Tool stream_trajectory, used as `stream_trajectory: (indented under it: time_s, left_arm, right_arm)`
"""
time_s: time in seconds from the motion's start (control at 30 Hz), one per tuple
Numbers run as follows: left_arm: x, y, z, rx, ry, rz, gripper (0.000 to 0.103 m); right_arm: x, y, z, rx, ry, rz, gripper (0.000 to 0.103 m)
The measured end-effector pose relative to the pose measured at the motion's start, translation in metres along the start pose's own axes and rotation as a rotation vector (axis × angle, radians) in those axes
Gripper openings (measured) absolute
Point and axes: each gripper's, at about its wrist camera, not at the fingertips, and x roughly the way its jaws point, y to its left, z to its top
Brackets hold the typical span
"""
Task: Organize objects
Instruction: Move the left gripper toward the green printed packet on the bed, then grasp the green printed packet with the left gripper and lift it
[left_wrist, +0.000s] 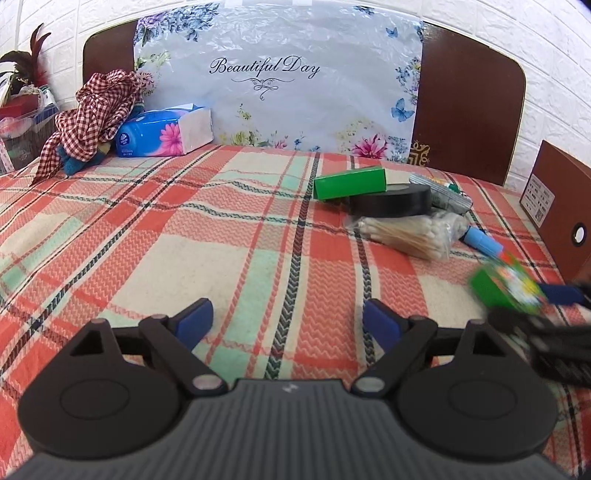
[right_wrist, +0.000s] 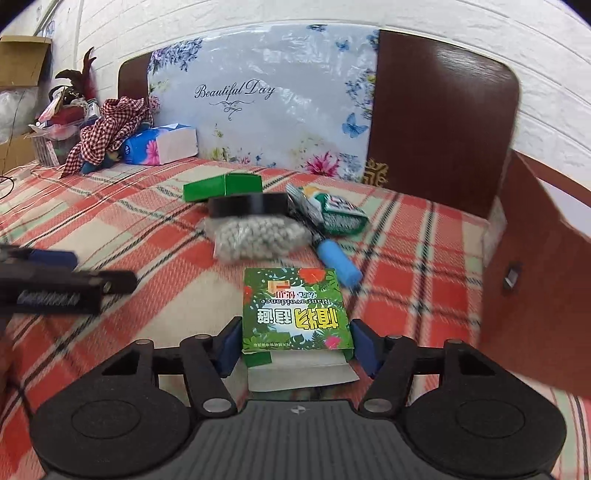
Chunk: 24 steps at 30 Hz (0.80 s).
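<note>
My right gripper (right_wrist: 295, 347) is shut on a green floral box (right_wrist: 295, 310) with an open end flap, held above the plaid bedspread; it shows blurred at the right of the left wrist view (left_wrist: 508, 286). My left gripper (left_wrist: 288, 321) is open and empty over the bedspread. A pile lies beyond: a plain green box (left_wrist: 349, 182), a black tape roll (left_wrist: 389, 199), a bag of cotton swabs (left_wrist: 406, 230), a blue pen-like tube (left_wrist: 482, 242) and a green-white packet (right_wrist: 338, 214).
A brown cardboard box (right_wrist: 535, 273) stands open at the right edge. A tissue pack (left_wrist: 166, 134) and a checked cloth (left_wrist: 96, 110) lie at the back left by the headboard (left_wrist: 469, 96). A basket of clutter (right_wrist: 55, 129) sits far left.
</note>
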Motion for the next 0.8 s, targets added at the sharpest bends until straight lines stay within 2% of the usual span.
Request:
stream_trajectory:
  time_s: [0.17, 0.27, 0.43, 0.53, 0.57, 0.63, 0.7, 0.8]
  left_arm:
    - [0.0, -0.006, 0.0, 0.029, 0.004, 0.022, 0.09]
    - [-0.001, -0.007, -0.001, 0.041, 0.006, 0.031, 0.09]
    - [-0.002, -0.013, -0.001, 0.069, 0.013, 0.064, 0.091]
    - [-0.006, -0.026, 0.003, 0.072, 0.045, 0.109, 0.087]
    - [-0.01, -0.033, 0.005, 0.049, 0.07, 0.064, 0.081]
    - [-0.023, -0.057, 0.008, 0.035, 0.096, -0.06, 0.076]
    - [-0.039, -0.095, 0.007, 0.097, 0.113, -0.167, 0.073]
    - [-0.059, -0.151, 0.002, 0.181, 0.193, -0.364, 0.07]
  right_arm:
    - [-0.049, -0.004, -0.034, 0.038, 0.014, -0.059, 0.061]
    - [-0.08, -0.007, -0.053, 0.073, 0.007, -0.132, 0.061]
    - [-0.111, -0.045, -0.074, 0.168, 0.013, -0.31, 0.062]
    - [-0.122, -0.061, -0.082, 0.208, 0.024, -0.326, 0.066]
    - [-0.126, -0.063, -0.085, 0.212, 0.017, -0.323, 0.067]
    - [-0.134, -0.066, -0.091, 0.205, 0.012, -0.313, 0.073]
    - [-0.137, -0.067, -0.095, 0.193, 0.029, -0.301, 0.073]
    - [-0.139, -0.067, -0.096, 0.193, 0.033, -0.287, 0.073]
